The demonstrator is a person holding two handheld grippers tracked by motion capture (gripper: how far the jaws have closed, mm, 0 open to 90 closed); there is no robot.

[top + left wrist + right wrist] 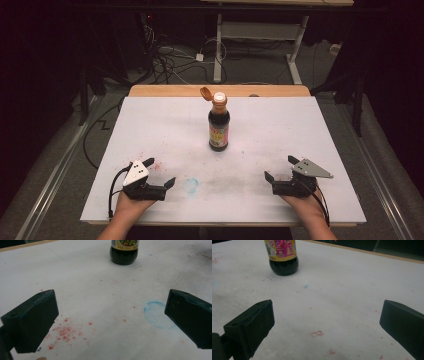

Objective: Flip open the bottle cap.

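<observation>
— Why parked so low in the high view, left gripper at lower left and right gripper at lower right?

— Looks like a resting start: both set down on the white table near its front edge, well apart from the bottle, each angled inward toward it. Probably staged for a two-handed job, one to steady the body and one to deal with the cap.

— Jaws?

— Spread wide on both. Nothing but bare tabletop between them in either gripper view. Holding nothing, touching nothing.

— And the bottle?

— Standing upright just above the middle of the high view, alone on the board. Also at top centre of the left gripper view and upper left of the right gripper view.

— Looks?

— Dark, almost black liquid behind clear walls, likely soy sauce. Yellow and pink label round the belly, narrow neck. Orange flip cap hanging open to the left of the neck, pale spout exposed.

— So closing the cap next?

— Plausibly, going by that open lid. Tall and narrow, so a sideways push could tip it.

— Marks on the table?

— Red flecks and a faint blue ring near the left jaws. Stains, nothing loose.
</observation>
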